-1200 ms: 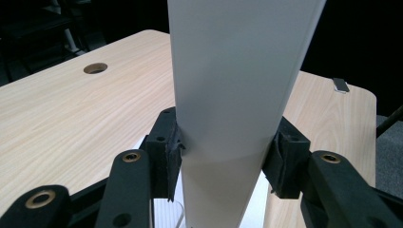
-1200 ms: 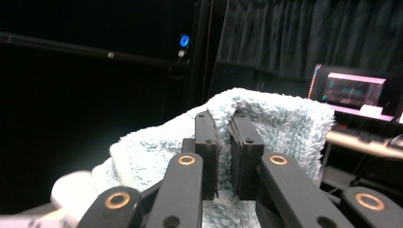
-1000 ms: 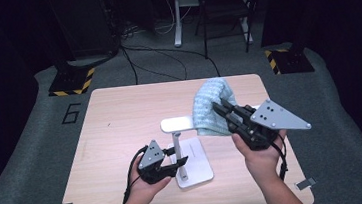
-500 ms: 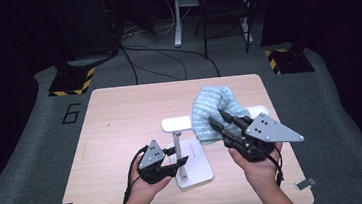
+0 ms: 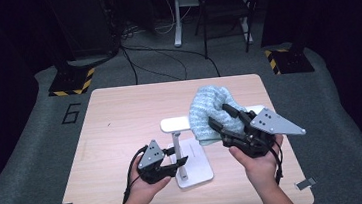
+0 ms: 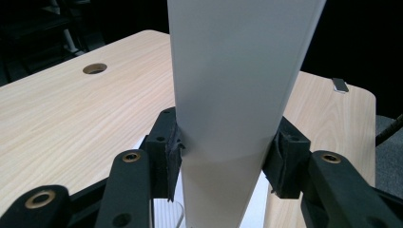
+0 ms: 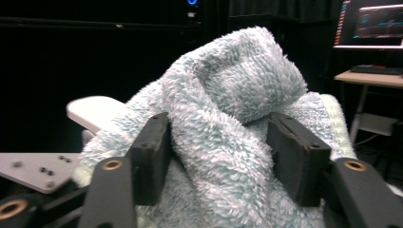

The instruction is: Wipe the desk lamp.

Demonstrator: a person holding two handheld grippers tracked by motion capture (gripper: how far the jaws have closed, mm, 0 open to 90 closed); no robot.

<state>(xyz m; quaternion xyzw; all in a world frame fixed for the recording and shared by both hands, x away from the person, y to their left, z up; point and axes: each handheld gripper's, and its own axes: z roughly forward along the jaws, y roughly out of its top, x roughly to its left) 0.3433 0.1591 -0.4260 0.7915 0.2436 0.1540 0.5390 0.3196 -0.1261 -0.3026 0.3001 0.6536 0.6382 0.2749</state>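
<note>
A white T-shaped stand [image 5: 195,168] rests on the wooden table [image 5: 120,118]. My left gripper [image 5: 177,160] is shut on its upright post [image 6: 237,85], both pads pressed against the sides [image 6: 223,161]. A fluffy pale-blue towel [image 5: 210,111] hangs bunched over the right end of the stand's top bar [image 5: 175,124]. My right gripper [image 5: 219,117] reaches into the towel from the right. Its jaws have just been opening and now stand wide, with the towel [image 7: 237,80] bulging loosely between them [image 7: 218,152].
The table has a round cable hole [image 6: 94,68]. Beyond its far edge are floor cables, a chair [image 5: 225,7] and two yellow-and-black striped feet [image 5: 71,82]. A lit monitor [image 7: 375,21] stands on a desk behind the towel.
The right gripper's jaws have spread apart and let go of the towel, which stays draped on the stand. The right hand shifted only slightly. The left gripper has not moved.
</note>
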